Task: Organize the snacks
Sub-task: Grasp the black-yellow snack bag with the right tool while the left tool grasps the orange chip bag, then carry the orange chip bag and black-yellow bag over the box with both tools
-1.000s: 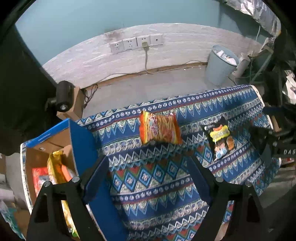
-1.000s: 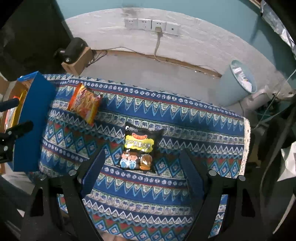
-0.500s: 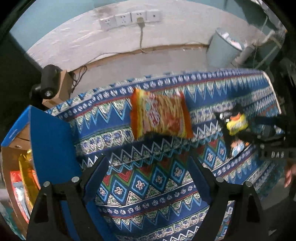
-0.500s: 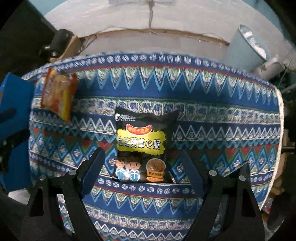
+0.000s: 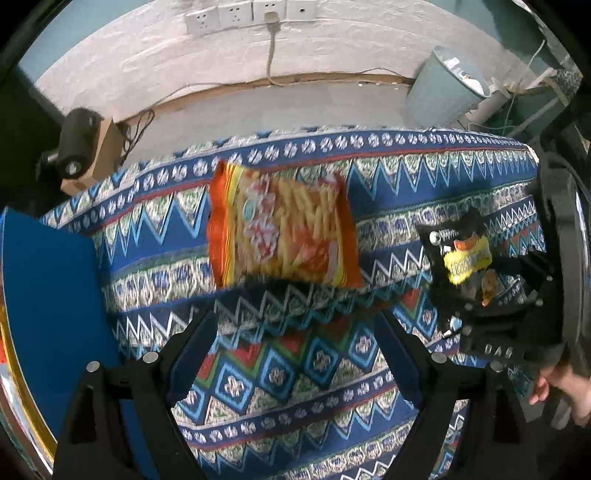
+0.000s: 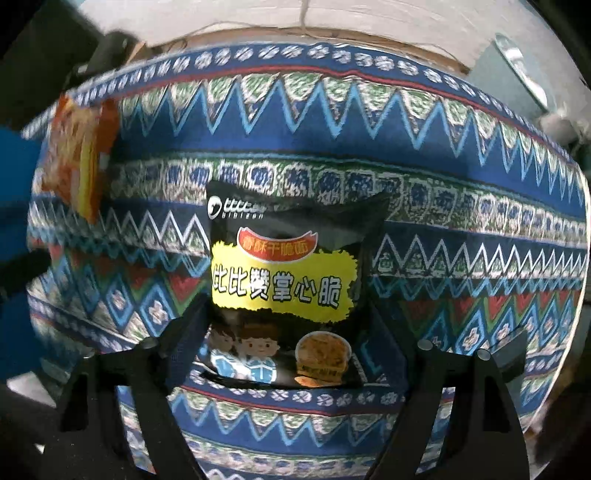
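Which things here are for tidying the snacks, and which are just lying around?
For the job:
- orange snack bag
- black snack bag
- blue box
- left tongs
- right tongs

Just lying about:
- bin
- wall sockets
- patterned cloth

The worktop (image 5: 424, 158) is covered by a blue patterned cloth (image 5: 295, 369) with zigzag and diamond bands. Two snack bags lie flat on the cloth, well apart: an orange bag (image 5: 280, 236) nearer the far edge, and a black bag (image 6: 291, 288) with a yellow label. A blue box (image 5: 51, 295) stands at the left end.
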Demonstrator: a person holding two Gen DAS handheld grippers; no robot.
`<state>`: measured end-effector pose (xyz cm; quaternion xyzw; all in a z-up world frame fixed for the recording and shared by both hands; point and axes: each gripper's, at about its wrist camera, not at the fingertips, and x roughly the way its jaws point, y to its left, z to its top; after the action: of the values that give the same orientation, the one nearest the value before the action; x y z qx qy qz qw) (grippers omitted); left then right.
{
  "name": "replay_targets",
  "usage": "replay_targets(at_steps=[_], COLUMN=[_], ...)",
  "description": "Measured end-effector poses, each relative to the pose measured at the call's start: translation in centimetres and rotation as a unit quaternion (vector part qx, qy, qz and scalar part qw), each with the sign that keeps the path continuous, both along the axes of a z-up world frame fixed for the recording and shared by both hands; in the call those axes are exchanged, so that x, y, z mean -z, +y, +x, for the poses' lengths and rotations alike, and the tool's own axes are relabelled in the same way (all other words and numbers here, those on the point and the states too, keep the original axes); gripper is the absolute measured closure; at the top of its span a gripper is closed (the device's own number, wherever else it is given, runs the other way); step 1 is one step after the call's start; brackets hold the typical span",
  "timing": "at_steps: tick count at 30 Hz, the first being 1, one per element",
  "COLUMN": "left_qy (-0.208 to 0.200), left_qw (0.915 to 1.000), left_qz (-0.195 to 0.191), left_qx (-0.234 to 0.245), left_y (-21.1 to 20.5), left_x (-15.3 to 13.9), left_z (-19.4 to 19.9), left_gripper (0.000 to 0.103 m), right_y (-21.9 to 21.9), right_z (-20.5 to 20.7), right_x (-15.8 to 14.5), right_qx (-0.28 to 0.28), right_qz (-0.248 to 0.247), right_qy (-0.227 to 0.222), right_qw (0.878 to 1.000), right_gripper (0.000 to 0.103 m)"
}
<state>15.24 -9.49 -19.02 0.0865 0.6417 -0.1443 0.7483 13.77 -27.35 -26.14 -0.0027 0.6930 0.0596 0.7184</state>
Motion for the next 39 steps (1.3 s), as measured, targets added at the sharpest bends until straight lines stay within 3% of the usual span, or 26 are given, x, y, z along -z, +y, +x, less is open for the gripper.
replay_targets(at_steps=[2, 5, 13, 17, 22, 29, 32, 34, 37, 39], left_qy=[-0.005, -0.002, -0.003, 0.001, -0.006, -0.020, -0.040, -0.052, -0.066, -0.074], left_qw=[1.0000, 0.9999, 0.9975, 0.9979, 0.9983, 0.9985, 0.9978, 0.9971, 0.9965, 0.9958], left_qz=[0.002, -0.002, -0.036, -0.028, 0.001, 0.009, 0.026, 0.044, 0.047, 0.050], left_qx=[-0.002, -0.016, -0.060, -0.059, -0.059, -0.050, -0.046, -0.034, -0.023, -0.020], left_y=[-0.2, -0.2, 0.0, -0.8, -1.6, -1.9, -1.6, -1.4, -1.5, -1.4], left_x=[0.0, 0.3, 0.8, 1.7, 2.9, 3.5, 3.1, 2.9, 2.2, 1.9], left_z=[0.5, 1.6, 3.8, 4.8, 5.4, 5.5, 5.0, 4.6, 4.2, 3.9], left_gripper=[0.015, 0.015, 0.015, 0.014, 0.006, 0.007, 0.025, 0.042, 0.053, 0.055], right_y=[0.4, 0.7, 0.2, -0.4, -1.5, -2.0, -1.5, -1.7, -1.3, -0.8], right_z=[-0.1, -0.2, 1.1, 1.6, 2.7, 2.5, 2.5, 2.7, 2.8, 2.8], right_x=[-0.3, -0.7, -3.5, -4.9, -6.2, -7.8, -7.5, -7.3, -7.0, -7.2], right_qx=[-0.028, -0.052, -0.059, -0.048, -0.035, -0.031, -0.032, -0.031, -0.034, -0.041], right_qz=[-0.017, -0.018, -0.008, 0.005, 0.022, 0.036, 0.035, 0.034, 0.030, 0.024], right_qy=[-0.011, -0.018, -0.051, -0.065, -0.078, -0.086, -0.087, -0.086, -0.087, -0.091], right_qw=[0.999, 0.998, 0.997, 0.997, 0.996, 0.995, 0.995, 0.995, 0.995, 0.995], right_gripper=[0.042, 0.048, 0.048, 0.048, 0.048, 0.048, 0.048, 0.048, 0.048, 0.048])
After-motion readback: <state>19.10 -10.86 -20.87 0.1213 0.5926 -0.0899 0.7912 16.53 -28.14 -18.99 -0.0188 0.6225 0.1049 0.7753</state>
